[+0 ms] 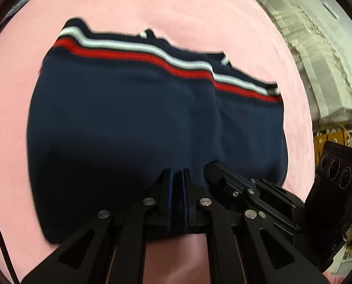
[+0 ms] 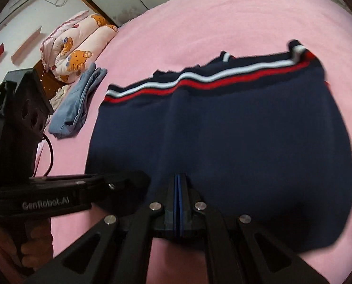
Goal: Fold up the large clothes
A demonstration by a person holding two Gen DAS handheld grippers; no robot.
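Note:
A navy garment with a red and white striped band along its far edge lies on the pink bedsheet. My left gripper is shut on the garment's near edge, with navy cloth pinched between its jaws. Close beside it on the same edge, my right gripper is also shut on the cloth. In the left wrist view the right gripper sits just to the right. The left gripper shows at the left of the right wrist view. The picture is blurred by motion.
A folded light-blue garment lies on the sheet to the left, with a bear-print quilt behind it. White lace-covered bedding stands past the bed's right edge. A hand grips the left gripper's handle, and a black cable hangs by it.

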